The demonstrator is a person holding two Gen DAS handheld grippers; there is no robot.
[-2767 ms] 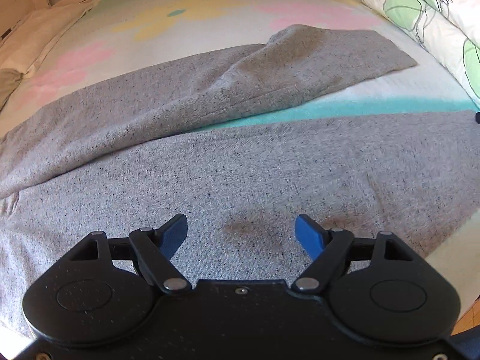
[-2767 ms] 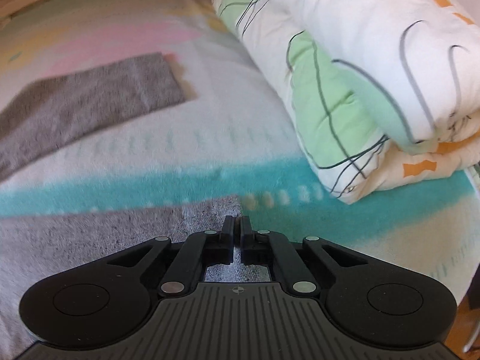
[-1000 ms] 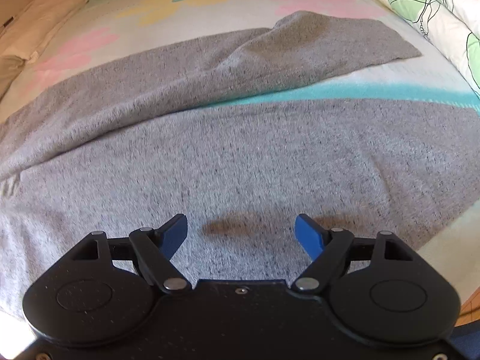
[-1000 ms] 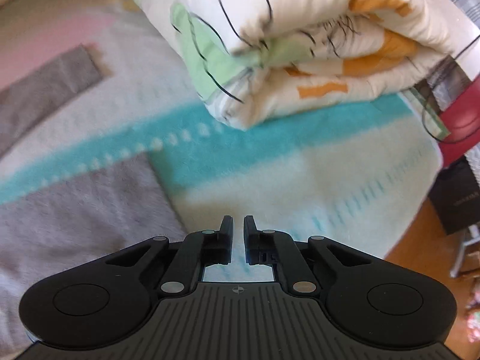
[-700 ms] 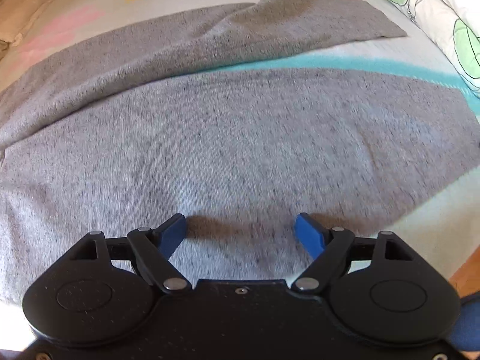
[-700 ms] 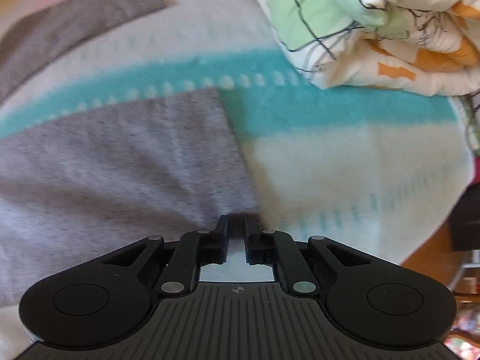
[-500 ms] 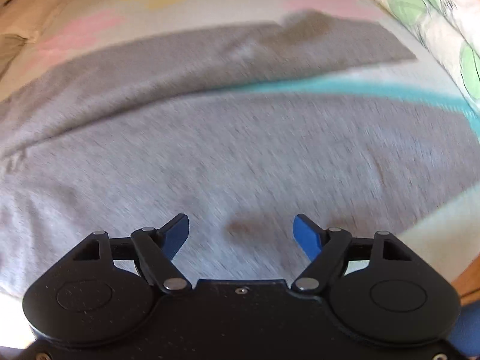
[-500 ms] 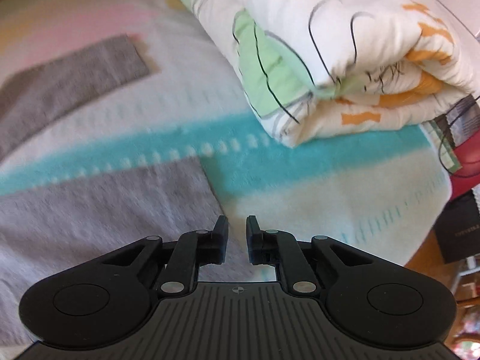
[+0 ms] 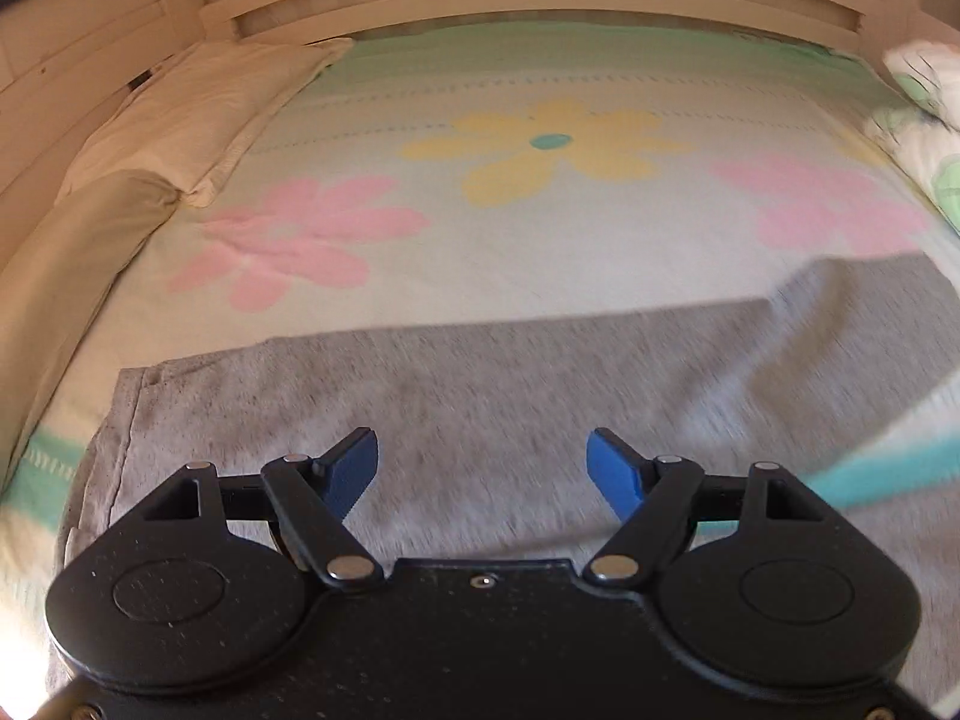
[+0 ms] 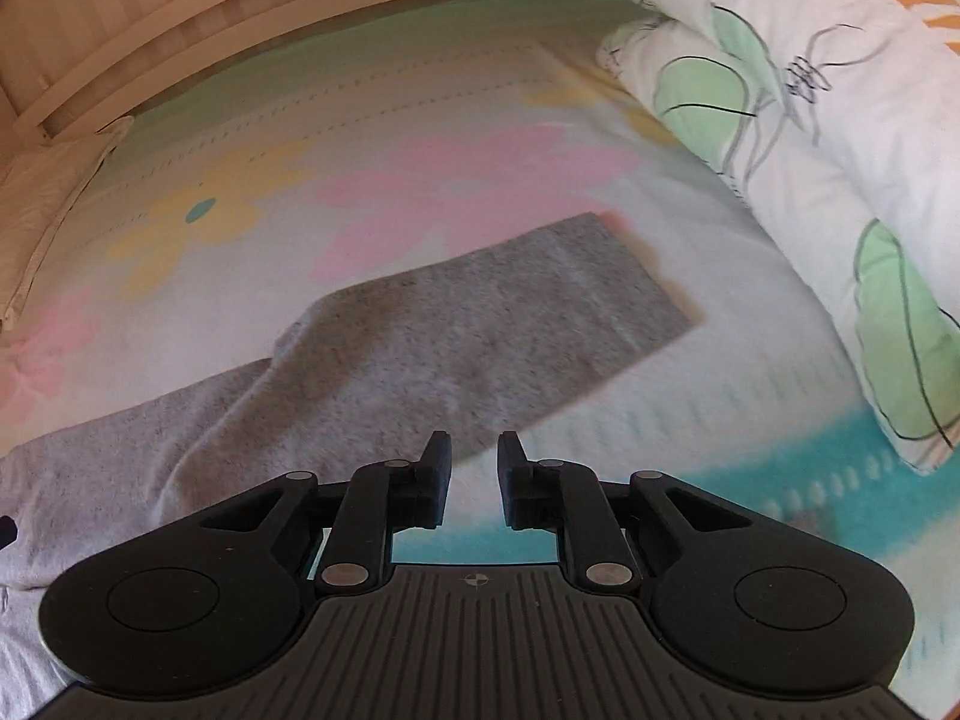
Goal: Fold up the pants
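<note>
both tools (image 9: 482,468) (image 10: 474,474) now over pants (image 10: 480,324)

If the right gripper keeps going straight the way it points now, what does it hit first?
Most likely the near edge of the grey pants leg, or the bedsheet beside it; depth is unclear. The right gripper holds nothing, its jaws having just been opening.

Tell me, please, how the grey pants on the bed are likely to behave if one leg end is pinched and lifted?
The grey pants look like a soft knit lying creased and draped on the blanket, so they would probably hang limp and sag. The fabric seems thin, likely light. The rest may drag along the fuzzy blanket rather than slide freely.
</note>
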